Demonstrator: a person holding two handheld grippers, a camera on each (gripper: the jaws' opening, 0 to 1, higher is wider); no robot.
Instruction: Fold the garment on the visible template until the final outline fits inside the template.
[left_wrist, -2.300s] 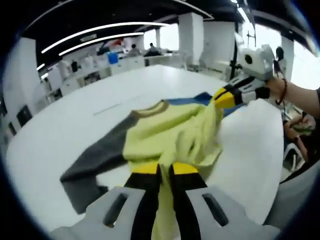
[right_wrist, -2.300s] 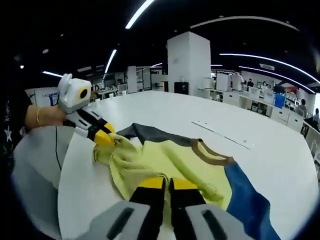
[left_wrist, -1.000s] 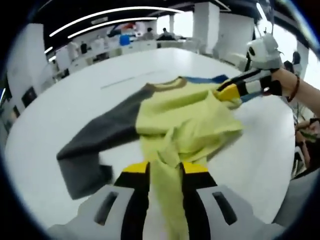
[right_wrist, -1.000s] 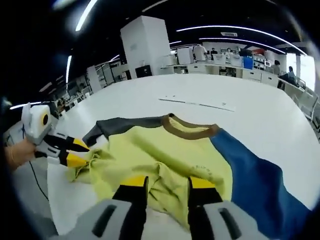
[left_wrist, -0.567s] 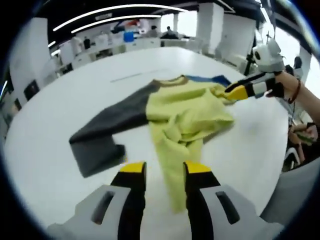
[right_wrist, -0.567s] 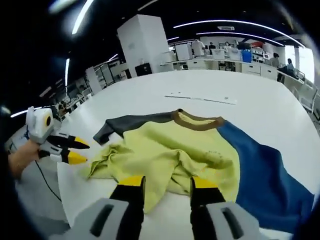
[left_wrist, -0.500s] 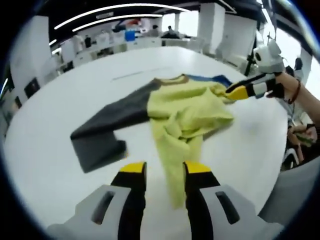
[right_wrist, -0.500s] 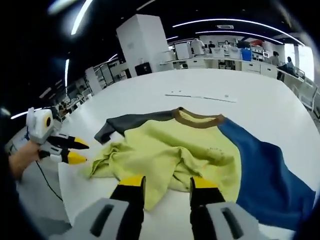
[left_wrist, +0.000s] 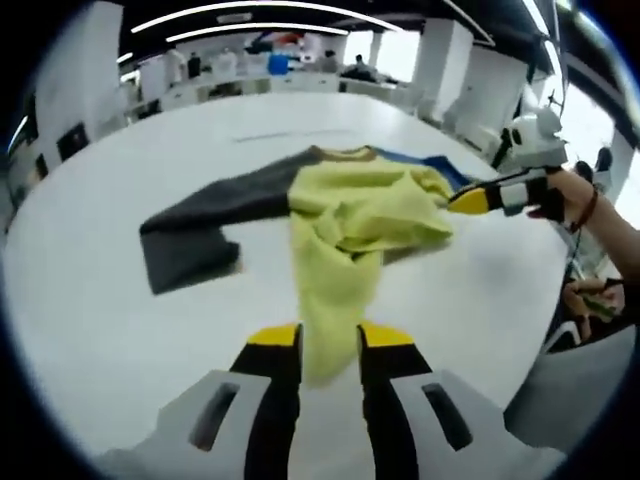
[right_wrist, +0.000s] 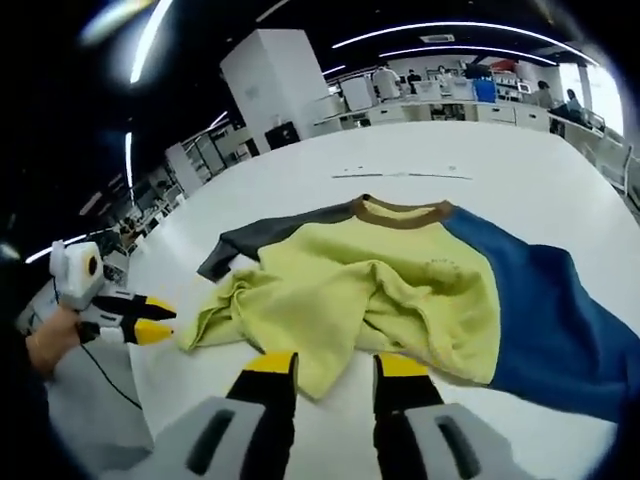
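In the left gripper view, the garment (left_wrist: 345, 215) lies crumpled on the white worktop (left_wrist: 90, 320). Its grey sleeve (left_wrist: 195, 235) stretches to the left of the yellow body, and a yellow flap trails from the body down toward the left claw (left_wrist: 329, 340), whose jaws stand spread with the flap's end between them, pinching nothing. Right of the body, the right claw (left_wrist: 462, 201) hangs just beside the cloth, held by a hand (left_wrist: 560, 196).

In the right gripper view, the left claw (right_wrist: 160, 323) sits left of the garment (right_wrist: 400, 280), tips parted, apart from the cloth. The right claw (right_wrist: 335, 369) is spread at the yellow hem. The blue sleeve (right_wrist: 555, 325) lies right of the body.
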